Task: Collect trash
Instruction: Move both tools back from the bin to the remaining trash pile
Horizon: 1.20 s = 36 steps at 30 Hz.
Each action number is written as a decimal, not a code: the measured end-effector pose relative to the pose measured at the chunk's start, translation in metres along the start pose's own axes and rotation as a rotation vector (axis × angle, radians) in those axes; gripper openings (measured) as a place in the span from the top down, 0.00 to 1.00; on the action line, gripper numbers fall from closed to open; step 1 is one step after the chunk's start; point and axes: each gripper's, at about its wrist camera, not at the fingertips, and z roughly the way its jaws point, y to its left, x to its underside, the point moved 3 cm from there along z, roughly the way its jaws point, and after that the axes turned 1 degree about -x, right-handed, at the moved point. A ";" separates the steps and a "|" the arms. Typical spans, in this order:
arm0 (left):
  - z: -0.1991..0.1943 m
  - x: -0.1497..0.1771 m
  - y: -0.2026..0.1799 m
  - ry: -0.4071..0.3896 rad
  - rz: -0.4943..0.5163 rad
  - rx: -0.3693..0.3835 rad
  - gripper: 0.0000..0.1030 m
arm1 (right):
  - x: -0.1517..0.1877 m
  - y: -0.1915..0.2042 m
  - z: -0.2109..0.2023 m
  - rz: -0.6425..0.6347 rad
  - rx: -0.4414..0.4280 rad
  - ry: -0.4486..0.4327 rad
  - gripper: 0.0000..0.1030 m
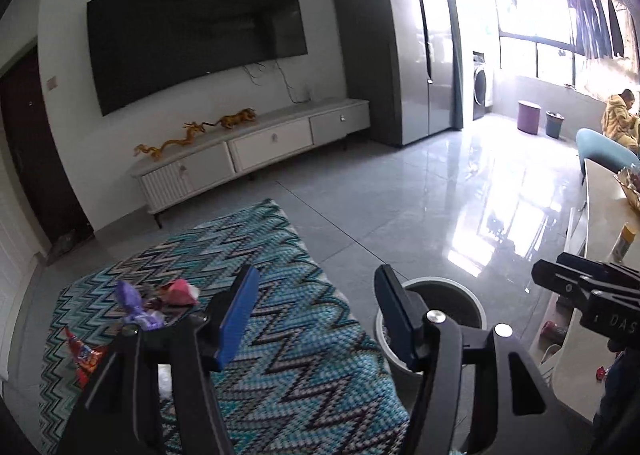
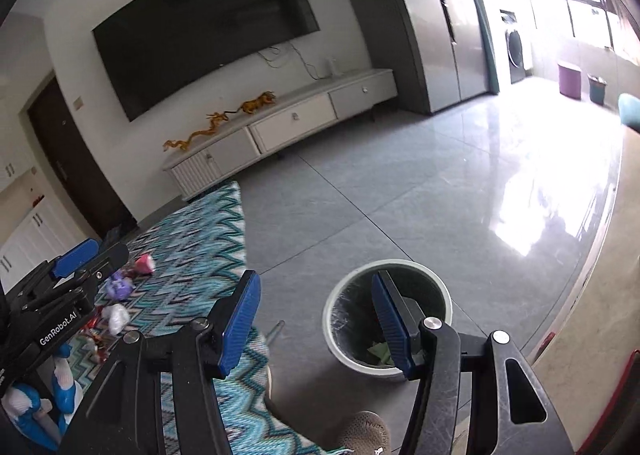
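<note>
A: On the rug (image 1: 280, 335), wrappers (image 1: 160, 303) are scattered; the trash bin (image 2: 386, 319) is set just beside it.

B: Both the left gripper (image 1: 316, 319) and right gripper (image 2: 316, 323) are held spread, empty. Thin wrappers could be missed or dropped short of the bin.

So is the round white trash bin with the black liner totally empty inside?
No, the right wrist view shows a crumpled green scrap lying at the bottom of the round white trash bin.

Scattered wrappers (image 1: 152, 303) beside upright bin (image 2: 387, 319)
</note>
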 end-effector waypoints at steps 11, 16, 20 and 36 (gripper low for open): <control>-0.050 0.013 0.059 -0.066 -0.092 -0.063 0.43 | -0.002 0.061 -0.026 -0.117 -0.052 -0.033 0.46; -0.072 0.022 0.085 -0.093 -0.131 -0.088 0.43 | -0.001 0.091 -0.038 -0.171 -0.074 -0.050 0.46; -0.088 0.031 0.117 -0.110 -0.175 -0.110 0.43 | 0.000 0.118 -0.047 -0.223 -0.109 -0.061 0.46; -0.076 0.096 0.276 0.010 -0.336 -0.323 0.43 | -0.003 0.214 -0.011 -0.380 -0.277 -0.015 0.46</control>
